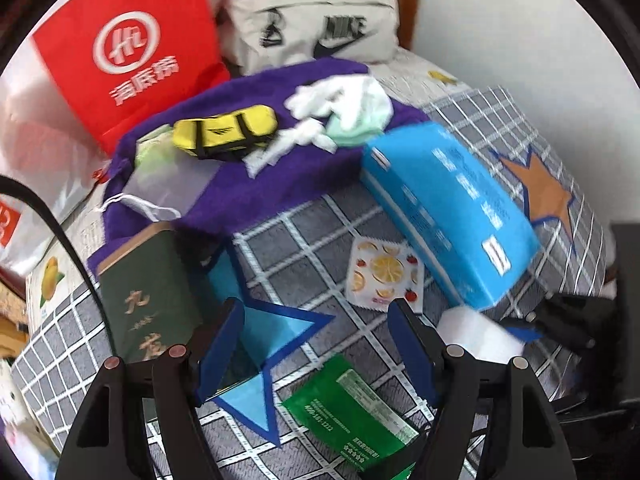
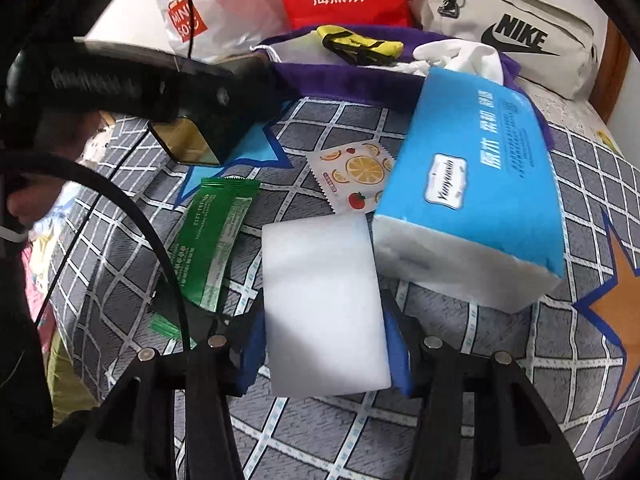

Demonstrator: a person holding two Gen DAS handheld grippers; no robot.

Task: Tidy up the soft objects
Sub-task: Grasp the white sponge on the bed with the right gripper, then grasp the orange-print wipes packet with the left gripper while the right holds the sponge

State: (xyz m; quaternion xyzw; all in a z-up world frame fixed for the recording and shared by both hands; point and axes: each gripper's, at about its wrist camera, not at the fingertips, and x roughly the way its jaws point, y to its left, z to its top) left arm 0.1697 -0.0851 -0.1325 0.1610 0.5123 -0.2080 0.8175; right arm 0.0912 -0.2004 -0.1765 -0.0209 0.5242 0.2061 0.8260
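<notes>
A white sponge block [image 2: 324, 300] lies on the checked bedspread [image 2: 460, 380]. My right gripper [image 2: 326, 344] has its blue pads on both sides of the sponge and is shut on it. The sponge also shows at the right of the left wrist view [image 1: 476, 334]. My left gripper [image 1: 316, 344] is open and empty above a green sachet [image 1: 352, 412] and a blue star print. A blue tissue pack [image 2: 476, 196] lies just right of the sponge. A purple towel [image 1: 240, 184] further back carries a yellow pouch [image 1: 224, 130] and white cloths [image 1: 340, 108].
A dark green tin [image 1: 148, 292] stands left of the left gripper. A fruit-print sachet [image 2: 352, 176] lies between the tissue pack and the green sachet [image 2: 212, 240]. A red bag [image 1: 128, 48], a beige Nike bag [image 1: 320, 24] and a white shopping bag [image 2: 192, 12] stand behind.
</notes>
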